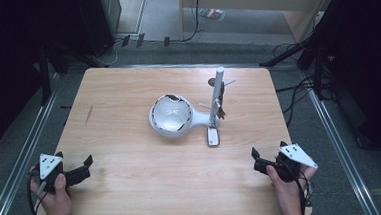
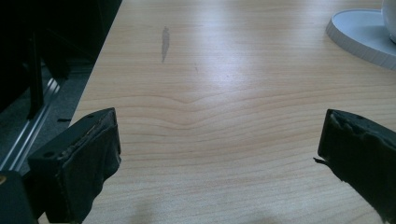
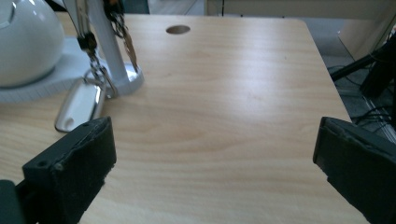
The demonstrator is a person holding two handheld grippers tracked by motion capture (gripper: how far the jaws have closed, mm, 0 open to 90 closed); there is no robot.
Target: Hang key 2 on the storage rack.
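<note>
Both grippers rest wide apart at the lower corners of the frame, holding nothing.

In the high view, the left gripper [image 1: 84,167] sits lower left and the right gripper [image 1: 258,159] lower right, each with jaws spread wide over bare tabletop [image 1: 133,181]. Nearest to them, at frame centre, stands a white key stand [image 1: 218,93] with pegs, its round base carrying a white dome [image 1: 170,114]. A keyring with what looks like a silver tag [image 3: 81,103] hangs from it, the tag lying on the tabletop beside the post's foot, at upper left of the right gripper view.
</note>
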